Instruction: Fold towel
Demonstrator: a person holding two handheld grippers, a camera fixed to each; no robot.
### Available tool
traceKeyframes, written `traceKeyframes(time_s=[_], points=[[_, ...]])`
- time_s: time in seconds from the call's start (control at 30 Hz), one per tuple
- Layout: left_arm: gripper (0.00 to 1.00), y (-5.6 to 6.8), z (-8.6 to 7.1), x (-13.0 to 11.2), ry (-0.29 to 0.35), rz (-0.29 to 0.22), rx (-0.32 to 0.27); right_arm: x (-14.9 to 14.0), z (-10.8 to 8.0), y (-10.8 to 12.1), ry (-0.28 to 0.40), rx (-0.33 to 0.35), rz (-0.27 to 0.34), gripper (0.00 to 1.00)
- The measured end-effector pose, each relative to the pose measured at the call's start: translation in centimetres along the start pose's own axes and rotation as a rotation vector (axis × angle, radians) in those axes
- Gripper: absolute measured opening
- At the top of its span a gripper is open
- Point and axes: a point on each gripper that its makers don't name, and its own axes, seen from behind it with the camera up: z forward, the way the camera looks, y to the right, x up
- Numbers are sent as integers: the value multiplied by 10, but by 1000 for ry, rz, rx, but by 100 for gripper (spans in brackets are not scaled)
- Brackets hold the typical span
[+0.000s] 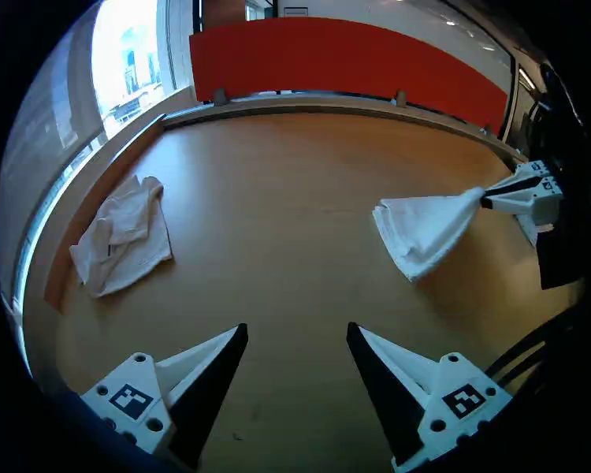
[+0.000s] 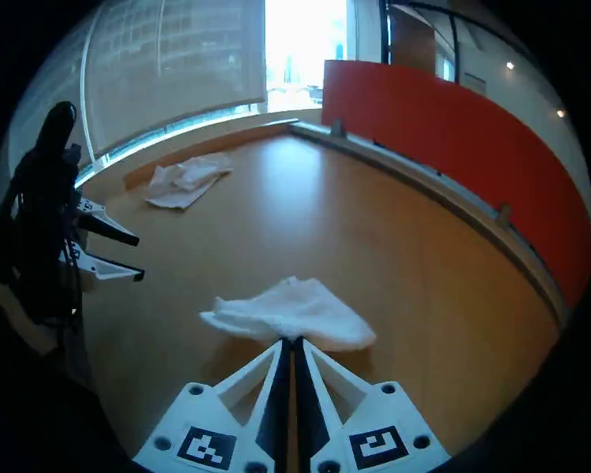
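Note:
A white folded towel (image 1: 418,229) lies on the wooden table at the right of the left gripper view; its near corner is pulled up to a point. My right gripper (image 1: 485,199) is shut on that corner. In the right gripper view the same towel (image 2: 295,314) lies just past the closed fingers of the right gripper (image 2: 291,340). A second white towel (image 1: 122,236), crumpled, lies at the left by the table's edge, and shows far off as the crumpled towel (image 2: 187,178). My left gripper (image 1: 295,335) stands open over bare wood, also visible as the left gripper (image 2: 138,256).
A red partition (image 1: 343,59) runs along the table's far edge on a raised ledge (image 1: 335,102). Windows line the left side. Bare wooden table (image 1: 280,205) lies between the two towels. A dark-sleeved arm (image 2: 43,221) holds the left gripper.

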Motion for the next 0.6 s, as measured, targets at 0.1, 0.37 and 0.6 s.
traceKeyframes(time_s=[0.1, 0.37, 0.6], points=[[93, 3, -1, 2, 4, 0, -4, 19, -10, 6, 28, -7, -22, 3], [93, 9, -2, 6, 10, 6, -19, 46, -39, 25, 75, -34, -26, 3], [93, 13, -3, 10, 13, 12, -25, 44, -65, 51, 76, -64, -12, 3]])
